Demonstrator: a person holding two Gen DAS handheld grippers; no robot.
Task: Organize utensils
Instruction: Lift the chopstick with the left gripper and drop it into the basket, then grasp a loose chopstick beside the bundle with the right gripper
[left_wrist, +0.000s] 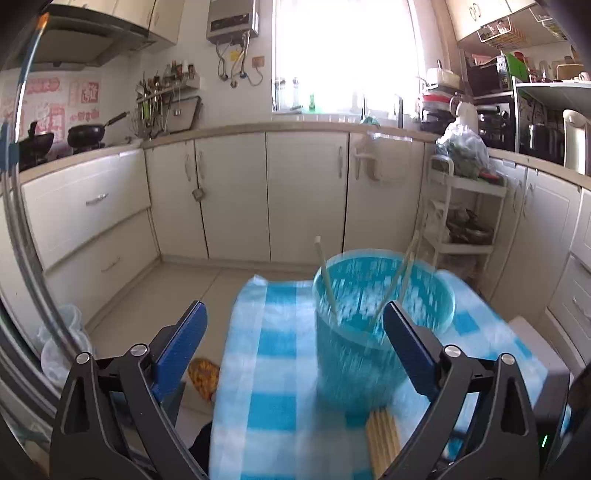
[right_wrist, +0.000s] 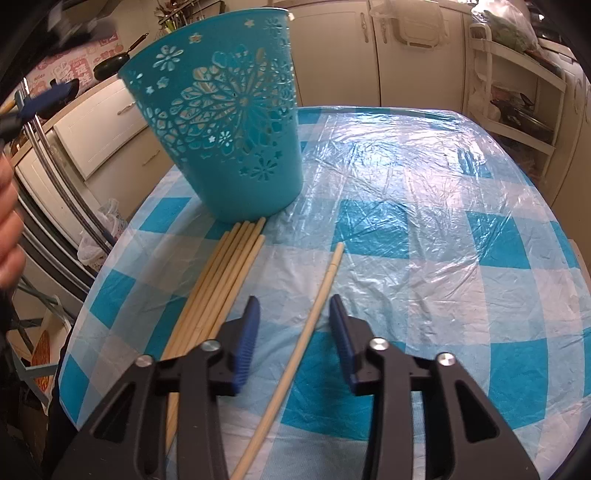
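Because the teal basket (right_wrist: 221, 122) is standing at the far left of the checked tablecloth (right_wrist: 424, 229) to collect chopsticks, we are keeping our left gripper (left_wrist: 295, 347) spread wide and empty near it. Our right gripper (right_wrist: 293, 325) is straddling a lone chopstick (right_wrist: 314, 325), half-open, pads not pressing; a chopstick bundle (right_wrist: 221, 280) is lying just left.

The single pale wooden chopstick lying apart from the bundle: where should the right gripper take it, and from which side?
Grip the single pale wooden chopstick on its shaft, from above, fingers on either side. It lies flat on the blue checked plastic tablecloth, clear of the bundle of wooden chopsticks, and already runs between the open right gripper.
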